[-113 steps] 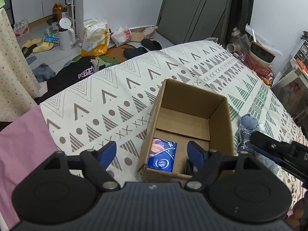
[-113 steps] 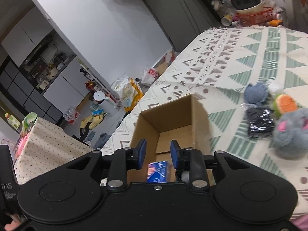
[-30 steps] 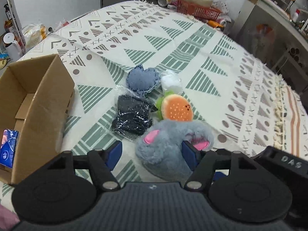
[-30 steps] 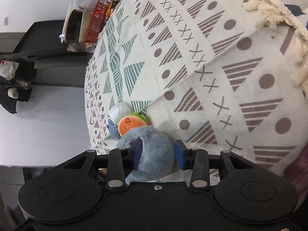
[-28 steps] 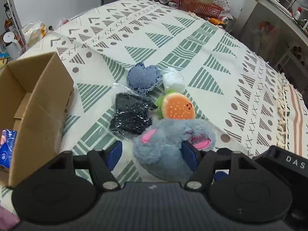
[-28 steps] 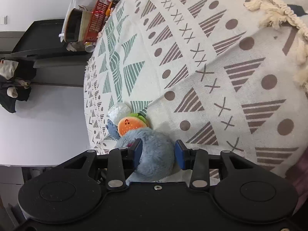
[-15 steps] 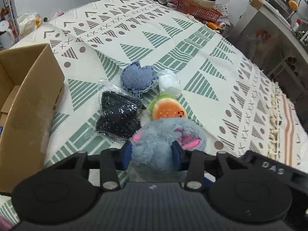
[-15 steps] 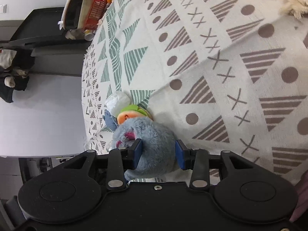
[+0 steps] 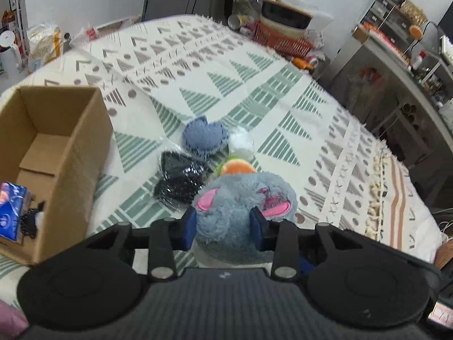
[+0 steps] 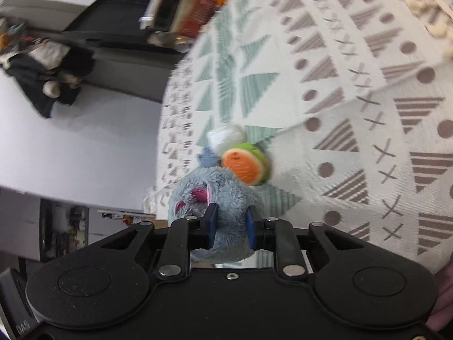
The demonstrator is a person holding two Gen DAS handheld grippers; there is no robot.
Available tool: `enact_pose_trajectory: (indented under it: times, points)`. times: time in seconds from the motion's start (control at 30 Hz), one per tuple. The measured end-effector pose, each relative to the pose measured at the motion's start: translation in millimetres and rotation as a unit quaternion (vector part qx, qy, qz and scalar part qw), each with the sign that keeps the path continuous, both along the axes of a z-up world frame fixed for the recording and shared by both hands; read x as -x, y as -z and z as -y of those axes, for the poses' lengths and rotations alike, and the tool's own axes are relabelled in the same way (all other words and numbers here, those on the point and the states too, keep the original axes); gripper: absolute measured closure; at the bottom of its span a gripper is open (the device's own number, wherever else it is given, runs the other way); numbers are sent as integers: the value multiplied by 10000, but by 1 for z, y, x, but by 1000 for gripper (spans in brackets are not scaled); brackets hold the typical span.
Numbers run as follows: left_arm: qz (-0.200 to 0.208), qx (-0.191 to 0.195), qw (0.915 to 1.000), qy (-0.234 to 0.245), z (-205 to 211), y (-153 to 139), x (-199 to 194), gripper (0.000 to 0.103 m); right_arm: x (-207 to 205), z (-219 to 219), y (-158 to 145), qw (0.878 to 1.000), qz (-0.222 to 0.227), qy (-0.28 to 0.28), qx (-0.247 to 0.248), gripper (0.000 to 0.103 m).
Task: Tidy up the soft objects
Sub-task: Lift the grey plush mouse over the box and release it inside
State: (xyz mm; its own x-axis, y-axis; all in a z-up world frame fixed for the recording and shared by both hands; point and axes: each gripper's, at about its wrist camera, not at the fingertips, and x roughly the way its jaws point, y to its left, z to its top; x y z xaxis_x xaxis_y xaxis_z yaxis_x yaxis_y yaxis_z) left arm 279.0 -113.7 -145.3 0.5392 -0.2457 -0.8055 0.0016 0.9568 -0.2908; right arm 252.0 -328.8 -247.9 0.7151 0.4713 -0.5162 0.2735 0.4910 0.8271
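— Both claws gripping?
— Left gripper (image 9: pixel 223 228) is clamping the grey plush mouse (image 9: pixel 243 198); right gripper (image 10: pixel 230 228) is closing on it too, above the patterned cloth (image 9: pixel 283 107).
— Hidden?
— It's covering most of the burger plush (image 9: pixel 236 167); my right view is blurring.

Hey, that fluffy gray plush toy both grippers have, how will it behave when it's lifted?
The gray plush toy is probably light and squashy: its fur dents at the left gripper. It likely sags rather than slips. The right gripper is closing on it.

box (image 9: pixel 85 147) left of toys | tissue pack (image 9: pixel 11 212) in box | burger toy (image 9: pixel 236 167) behind plush (image 9: pixel 240 209)
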Motion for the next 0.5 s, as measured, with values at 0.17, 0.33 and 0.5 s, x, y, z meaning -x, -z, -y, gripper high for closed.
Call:
enact_pose_trajectory:
  times: [0.17, 0.33, 0.5]
  points:
    - [127, 78, 9999, -17, -17, -16, 13, 65, 10, -10, -18, 9990, 296, -282, 180, 82]
    - [296, 138, 9994, -89, -33, -30, 29, 65, 15, -21, -33, 9969, 527, -507, 283, 82]
    - [503, 146, 9986, -42, -42, -47, 39, 65, 24, -31, -50, 9935, 829, -634, 452, 82]
